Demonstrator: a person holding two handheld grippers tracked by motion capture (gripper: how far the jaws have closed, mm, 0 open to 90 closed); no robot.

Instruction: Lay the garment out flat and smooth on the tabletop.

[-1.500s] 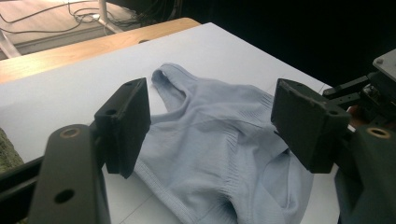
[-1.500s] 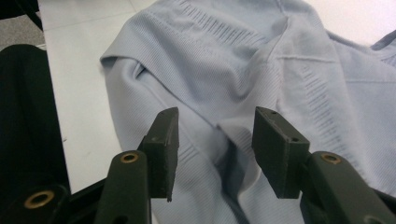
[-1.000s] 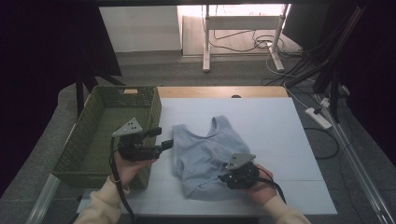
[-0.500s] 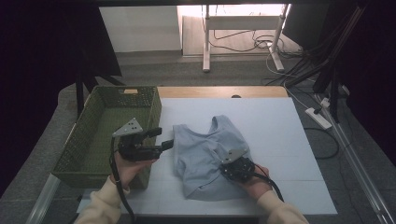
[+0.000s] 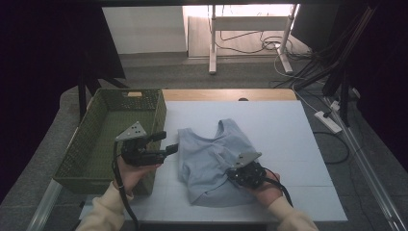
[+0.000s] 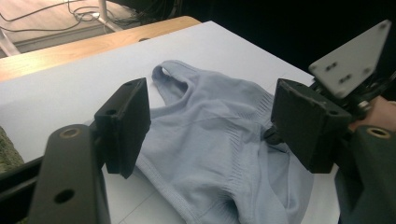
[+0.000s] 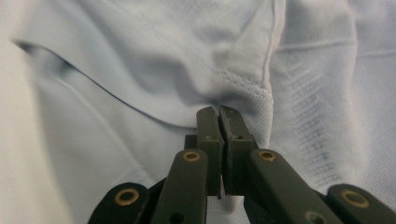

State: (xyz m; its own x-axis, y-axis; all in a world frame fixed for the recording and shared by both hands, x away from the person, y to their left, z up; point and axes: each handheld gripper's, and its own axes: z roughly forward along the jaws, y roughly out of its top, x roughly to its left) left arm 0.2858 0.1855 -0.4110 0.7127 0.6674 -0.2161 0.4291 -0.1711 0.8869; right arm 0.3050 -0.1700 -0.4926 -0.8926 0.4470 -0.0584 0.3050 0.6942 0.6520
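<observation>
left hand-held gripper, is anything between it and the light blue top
Nothing visible. The left hand-held gripper hovers open just off the near edge of the light blue top, with bare white table between them. The green basket sits behind it, out of the way.

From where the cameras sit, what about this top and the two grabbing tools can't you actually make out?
- High view: the right gripper hides the hem of the light blue top where it pinches.
- Right gripper view: the shut jaws hide how much cloth they hold.
- Left gripper view: the left gripper is open; the top's near edge is cut off at the bottom.
- High view: the green basket hides its floor behind the near wall.
</observation>
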